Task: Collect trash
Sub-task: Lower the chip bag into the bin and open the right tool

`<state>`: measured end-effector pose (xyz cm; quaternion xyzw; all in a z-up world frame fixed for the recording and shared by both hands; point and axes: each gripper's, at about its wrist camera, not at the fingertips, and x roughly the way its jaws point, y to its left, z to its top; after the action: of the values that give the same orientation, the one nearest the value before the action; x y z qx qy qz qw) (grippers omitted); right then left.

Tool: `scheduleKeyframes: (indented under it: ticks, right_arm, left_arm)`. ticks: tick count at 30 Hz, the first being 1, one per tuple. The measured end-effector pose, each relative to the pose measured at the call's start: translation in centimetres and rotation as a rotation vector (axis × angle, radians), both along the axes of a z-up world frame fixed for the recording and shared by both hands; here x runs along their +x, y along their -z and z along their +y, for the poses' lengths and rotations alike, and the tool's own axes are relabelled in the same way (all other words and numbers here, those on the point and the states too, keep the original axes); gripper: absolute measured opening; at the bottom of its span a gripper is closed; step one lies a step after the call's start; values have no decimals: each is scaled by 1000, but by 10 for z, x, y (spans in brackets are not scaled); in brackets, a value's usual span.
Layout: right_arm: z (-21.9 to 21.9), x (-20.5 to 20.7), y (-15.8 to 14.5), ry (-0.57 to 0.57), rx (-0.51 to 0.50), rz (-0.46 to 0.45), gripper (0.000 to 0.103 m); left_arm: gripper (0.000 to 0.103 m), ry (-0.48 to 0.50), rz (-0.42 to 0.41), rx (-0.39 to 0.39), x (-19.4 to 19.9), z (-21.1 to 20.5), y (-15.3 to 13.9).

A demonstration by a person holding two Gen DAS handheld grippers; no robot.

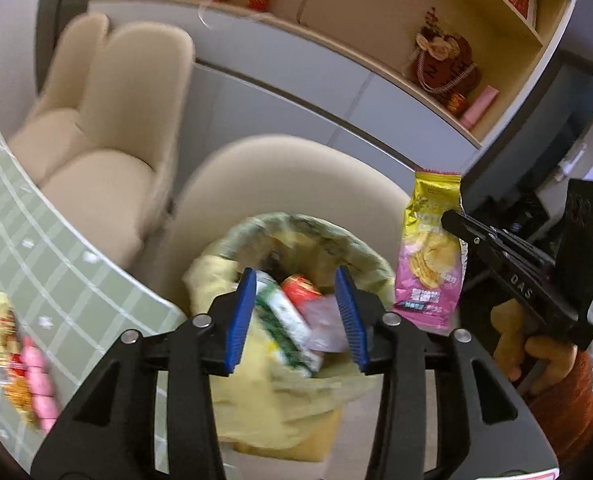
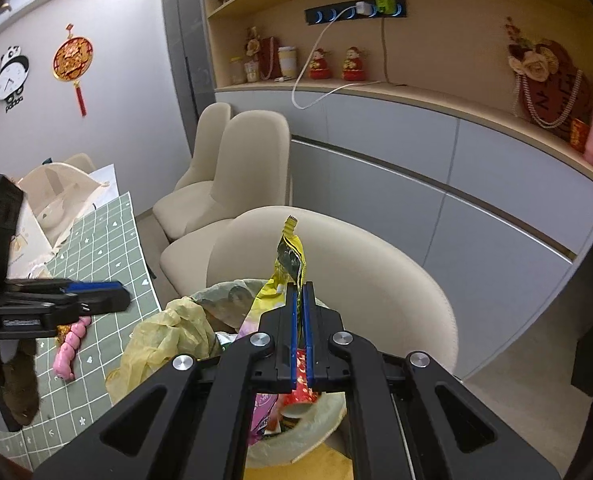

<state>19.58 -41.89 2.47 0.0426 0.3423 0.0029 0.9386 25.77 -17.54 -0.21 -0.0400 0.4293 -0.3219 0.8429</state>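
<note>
A trash bin lined with a yellow-green bag (image 1: 296,236) stands beside the table, with several wrappers inside (image 1: 288,320). My left gripper (image 1: 296,304) is open and empty, just above the bin's mouth. My right gripper (image 2: 299,300) is shut on a yellow and pink chip bag (image 2: 290,256); it holds the bag upright over the bin (image 2: 168,332). In the left wrist view the chip bag (image 1: 430,252) hangs at the bin's right, pinched by the right gripper (image 1: 456,220). The left gripper (image 2: 108,296) shows at the left of the right wrist view.
A green checked table (image 1: 36,256) lies left of the bin, with a snack packet (image 1: 4,344) and pink sausages (image 1: 40,384) on it. Beige chairs (image 1: 296,184) stand behind the bin. Grey cabinets and shelves (image 2: 416,128) line the wall.
</note>
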Motion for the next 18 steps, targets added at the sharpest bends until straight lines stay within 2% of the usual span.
scheduleKeyframes:
  ticks: [4, 6, 16, 18]
  right_arm:
    - [15, 15, 10, -30, -22, 16, 5]
    - [23, 20, 19, -50, -25, 32, 5]
    - [38, 30, 44, -40, -15, 108, 6]
    - [39, 30, 47, -31, -2, 128, 11]
  left_arm:
    - [46, -75, -84, 40, -10, 30, -8]
    - [47, -115, -99, 59, -14, 45, -10]
    - [47, -274, -40, 80, -31, 116, -3]
    - [47, -292, -30, 83, -36, 126, -1]
